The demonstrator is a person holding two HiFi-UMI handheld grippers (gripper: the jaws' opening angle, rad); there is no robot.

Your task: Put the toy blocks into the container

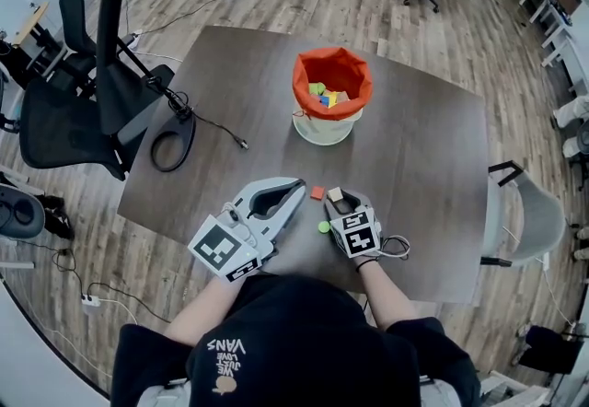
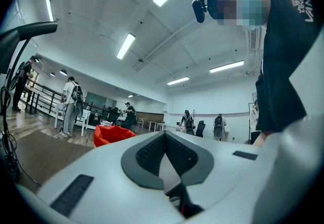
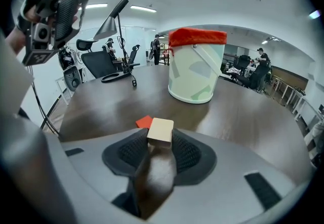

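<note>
My right tongs [image 3: 160, 143] clasp the beige block [image 3: 161, 129] beside a red block [image 3: 144, 122]; my left tongs [image 2: 164, 136] are closed, empty.

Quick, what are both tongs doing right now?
Left tongs: closed, empty.
Right tongs: closed on the beige block.

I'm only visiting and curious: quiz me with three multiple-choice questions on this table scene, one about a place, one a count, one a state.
1. Between the jaws of the right gripper stands: A a tan block; B a spoon; C nothing.
2. Toy pieces outside the bucket: A one; B three; C six.
3. The bucket stands: A tipped over; B upside down; C upright.
Answers: 1 A, the block sits between that gripper's jaws; 2 B, tan block, red piece and green piece; 3 C, its open mouth faces up.
</note>
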